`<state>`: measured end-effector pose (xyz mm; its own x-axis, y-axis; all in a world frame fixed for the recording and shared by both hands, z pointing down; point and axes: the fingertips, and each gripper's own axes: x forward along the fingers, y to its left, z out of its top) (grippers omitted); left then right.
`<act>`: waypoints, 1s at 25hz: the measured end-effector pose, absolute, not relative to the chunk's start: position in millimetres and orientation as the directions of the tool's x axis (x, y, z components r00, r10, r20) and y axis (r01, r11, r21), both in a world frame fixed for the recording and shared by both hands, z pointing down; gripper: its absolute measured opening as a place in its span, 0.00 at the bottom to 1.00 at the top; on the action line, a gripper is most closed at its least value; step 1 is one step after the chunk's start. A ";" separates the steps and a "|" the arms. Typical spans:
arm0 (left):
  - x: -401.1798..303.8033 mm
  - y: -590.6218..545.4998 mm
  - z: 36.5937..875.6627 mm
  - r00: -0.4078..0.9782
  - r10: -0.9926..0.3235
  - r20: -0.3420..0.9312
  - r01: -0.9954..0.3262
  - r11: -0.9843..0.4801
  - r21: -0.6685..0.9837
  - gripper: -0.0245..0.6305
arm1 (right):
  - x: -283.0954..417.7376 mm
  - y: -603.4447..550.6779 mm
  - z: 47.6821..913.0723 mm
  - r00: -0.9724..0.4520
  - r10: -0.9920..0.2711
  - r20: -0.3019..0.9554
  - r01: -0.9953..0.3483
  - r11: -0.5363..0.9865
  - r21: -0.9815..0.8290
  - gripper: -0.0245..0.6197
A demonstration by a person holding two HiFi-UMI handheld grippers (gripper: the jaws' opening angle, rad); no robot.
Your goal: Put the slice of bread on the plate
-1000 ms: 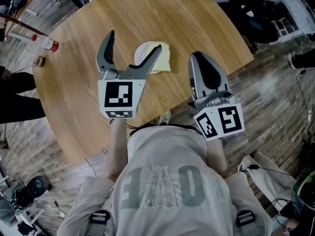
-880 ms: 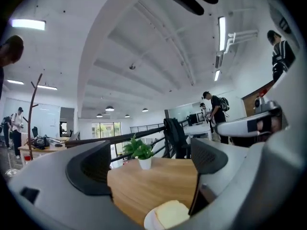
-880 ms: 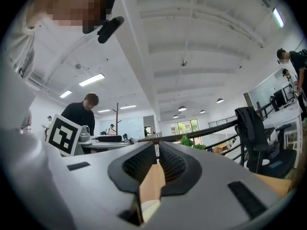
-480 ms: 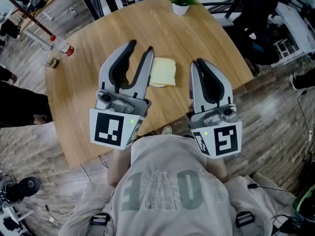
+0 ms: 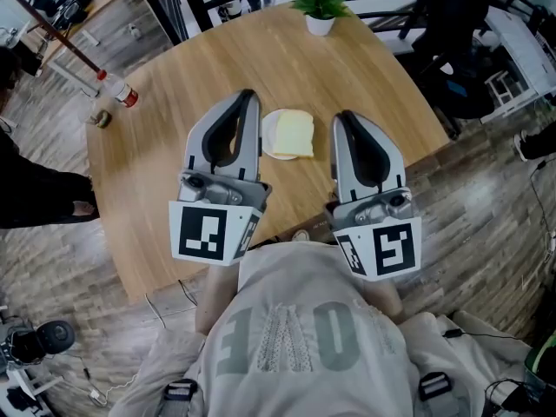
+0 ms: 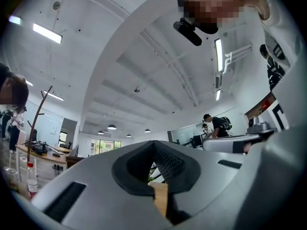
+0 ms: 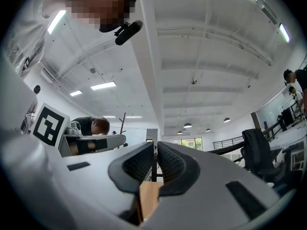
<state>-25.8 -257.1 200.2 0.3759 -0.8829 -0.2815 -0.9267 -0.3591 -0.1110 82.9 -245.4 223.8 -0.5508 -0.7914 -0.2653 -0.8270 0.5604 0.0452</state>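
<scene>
Bread: the slice of bread [image 5: 295,133] is a soft, pale yellow square. It lies flat on the plate.
Plate: the plate [image 5: 268,139] is small, round and white. Only its left rim peeks out from under the bread.
Table: the table [image 5: 148,181] is round, smooth, light wood with fine lines in it. The plate sits near its middle, well away from the curved edge.
Left gripper: the left gripper [image 5: 247,99] has grey, curved jaws with dark bumpy pads. The jaws have just been closing and are pressed together with nothing between them.
Right gripper: the right gripper [image 5: 346,118] has the same shape, and its jaws are together and empty too.
Gap: in the head view the bread shows between the 2 grippers, and neither one touches it.
Open room: there is bare wood all around the plate.
Far edge: a potted plant [image 5: 318,7] in a white pot.
Left edge: a clear bottle [image 5: 119,89] with a red cap.
Floor: the floor [image 5: 486,215] is grey wood planks.
</scene>
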 end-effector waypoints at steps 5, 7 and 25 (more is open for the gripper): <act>-29.5 -260.0 203.0 0.375 -0.888 -0.268 -0.927 -0.361 -0.102 0.05 | 83.2 -248.9 225.1 -0.531 -0.811 -0.245 -0.845 0.530 0.076 0.09; -30.1 -261.3 204.2 0.374 -0.890 -0.260 -0.927 -0.362 -0.096 0.05 | 84.7 -250.5 225.9 -0.522 -0.819 -0.238 -0.851 0.520 0.080 0.09; -28.9 -265.3 213.7 0.381 -0.896 -0.227 -0.924 -0.373 -0.079 0.05 | 84.6 -253.6 238.1 -0.521 -0.831 -0.193 -0.852 0.520 0.061 0.09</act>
